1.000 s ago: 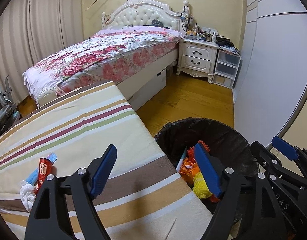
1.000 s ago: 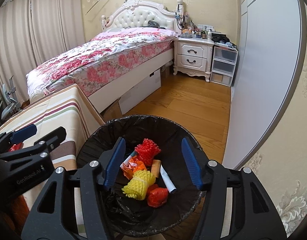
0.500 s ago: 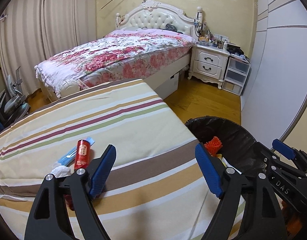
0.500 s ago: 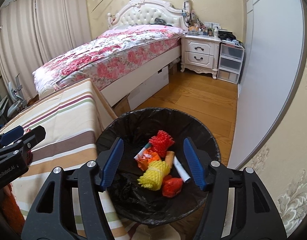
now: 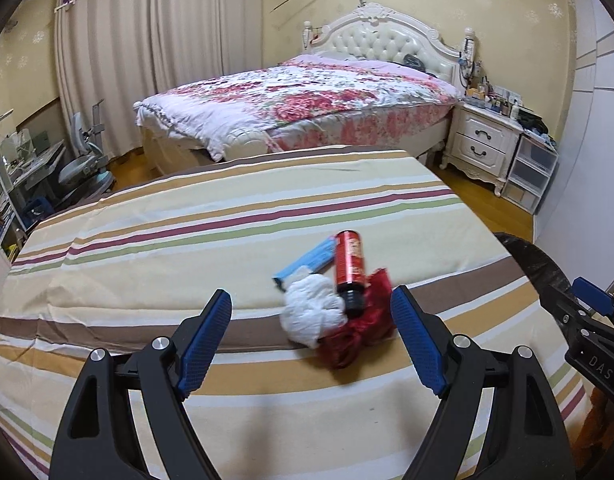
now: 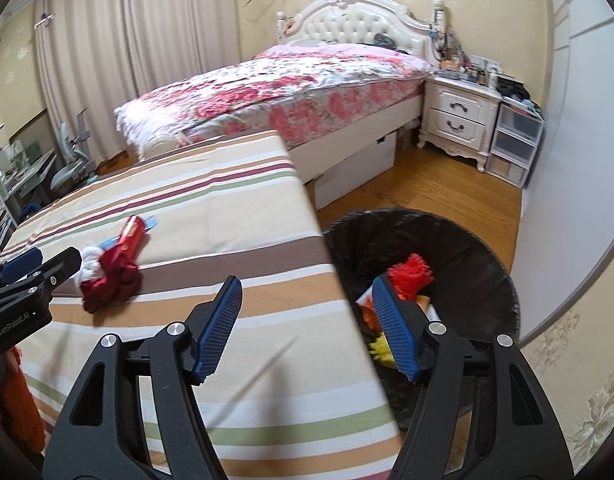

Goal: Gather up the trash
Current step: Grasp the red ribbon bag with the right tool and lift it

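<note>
Reaching for the next trash.
Left view: the empty, wide-open left hand-held gripper (image 5: 311,336) faces a red can (image 5: 349,266), white wad (image 5: 311,314) and red cloth (image 5: 363,332) just ahead; closing on one comes next, I judge.
Right view: the right hand-held gripper (image 6: 307,328), opening and empty, hangs over the worktop (image 6: 227,208) edge, bin (image 6: 467,248) at right.

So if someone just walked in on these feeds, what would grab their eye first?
Probably the small heap of trash on the striped cloth: a red can lying across a white wad and crumpled red wrapper, straight ahead of the open, empty left claw. Next, the black-lined bin beside the cloth's edge, with bright red and yellow scraps inside.
</note>
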Demonstrator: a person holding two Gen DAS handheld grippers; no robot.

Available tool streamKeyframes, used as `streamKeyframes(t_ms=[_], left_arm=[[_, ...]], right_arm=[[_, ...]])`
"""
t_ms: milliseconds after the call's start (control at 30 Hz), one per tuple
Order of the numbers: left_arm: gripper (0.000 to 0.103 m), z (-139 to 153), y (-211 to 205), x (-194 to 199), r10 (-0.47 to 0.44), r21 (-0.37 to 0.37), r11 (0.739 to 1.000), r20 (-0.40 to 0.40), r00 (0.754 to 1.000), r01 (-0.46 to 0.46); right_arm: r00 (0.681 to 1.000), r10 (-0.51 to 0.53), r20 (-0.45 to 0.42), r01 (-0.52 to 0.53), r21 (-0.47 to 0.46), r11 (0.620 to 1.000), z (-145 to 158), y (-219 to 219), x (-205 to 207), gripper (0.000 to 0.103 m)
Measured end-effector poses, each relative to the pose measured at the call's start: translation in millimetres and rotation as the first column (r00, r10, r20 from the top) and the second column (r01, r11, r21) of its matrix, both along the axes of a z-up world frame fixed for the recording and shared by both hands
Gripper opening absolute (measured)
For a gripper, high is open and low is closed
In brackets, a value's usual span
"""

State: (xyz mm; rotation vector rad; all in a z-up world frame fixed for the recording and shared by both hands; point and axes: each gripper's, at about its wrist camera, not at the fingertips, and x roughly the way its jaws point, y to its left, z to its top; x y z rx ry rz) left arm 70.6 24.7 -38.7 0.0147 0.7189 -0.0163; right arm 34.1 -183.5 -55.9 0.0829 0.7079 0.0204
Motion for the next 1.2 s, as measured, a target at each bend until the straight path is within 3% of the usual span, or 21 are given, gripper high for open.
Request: streamKeyframes(t_ms=[567, 967, 1200], left_arm=[[0.079, -19, 93, -18, 0.181, 0.003, 0.983, -0.031, 0.983, -0.181], [0.079, -29, 105, -24, 0.199, -0.008, 0.98, -0.052, 0.979, -0.199], [0.079, -31, 104, -22, 0.203, -0.008, 0.979, -0.058, 0.977, -0.204]], right_arm=[[0.976, 0.218, -0.017, -0.218, -0.028, 0.976, 4, 100, 11, 0.066], [0.952, 0.299, -0.068, -0.3, -0.013, 0.954, -10, 134, 25, 0.064], [0.936, 0.337, -0.099, -0.338, 0.011, 0.941, -19, 141, 25, 0.04]])
